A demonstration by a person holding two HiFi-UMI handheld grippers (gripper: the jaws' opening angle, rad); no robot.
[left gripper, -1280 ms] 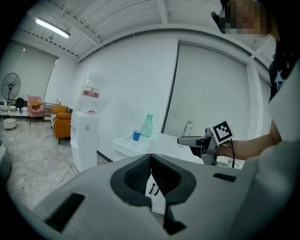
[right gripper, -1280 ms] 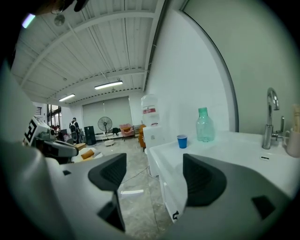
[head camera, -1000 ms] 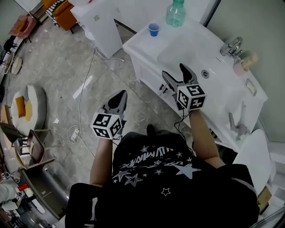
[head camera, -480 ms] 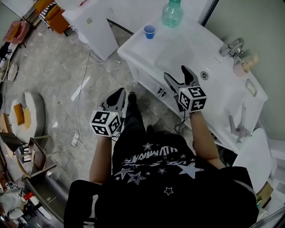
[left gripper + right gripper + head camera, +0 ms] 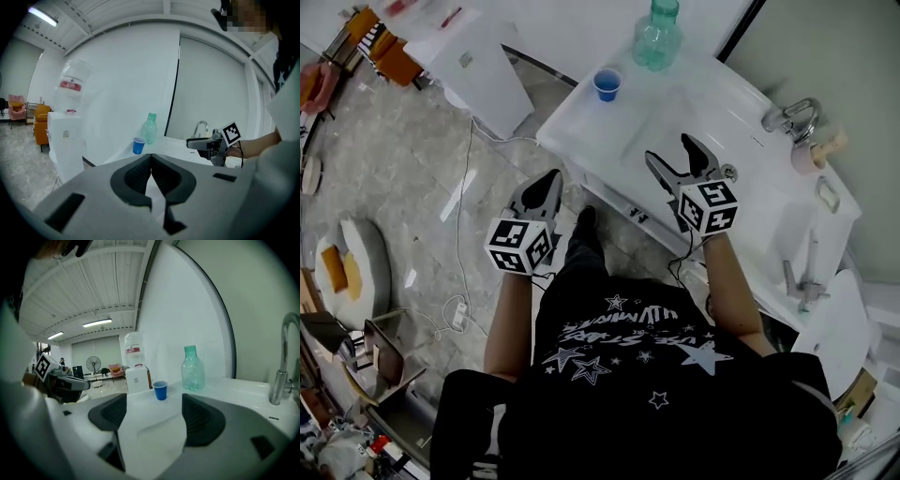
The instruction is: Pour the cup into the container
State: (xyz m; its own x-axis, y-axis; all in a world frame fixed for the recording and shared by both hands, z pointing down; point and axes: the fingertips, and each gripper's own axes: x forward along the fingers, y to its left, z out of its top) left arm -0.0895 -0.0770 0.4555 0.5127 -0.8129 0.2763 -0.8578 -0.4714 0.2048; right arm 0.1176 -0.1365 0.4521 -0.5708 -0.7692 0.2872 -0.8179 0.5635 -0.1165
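In the head view, the small blue cup (image 5: 607,84) stands upright near the far corner of the white countertop (image 5: 581,122). It is just beside the clear green bottle (image 5: 655,39) and well apart from both of your grippers. Your right gripper (image 5: 670,152) hovers over the counter by the basin; your left gripper (image 5: 548,185) hangs off the counter's edge, above the floor.

In the left gripper view, your jaws are pressed together with nothing between them.

In the right gripper view, your jaws are spread wide and empty. The cup sits framed between them far ahead, and the bottle, apparently capped, is to its right.

Expect the cup to be light and thin-walled, easy to crush or tip. Take it gently at mid-wall, below the rim, and keep it upright; its contents don't show.
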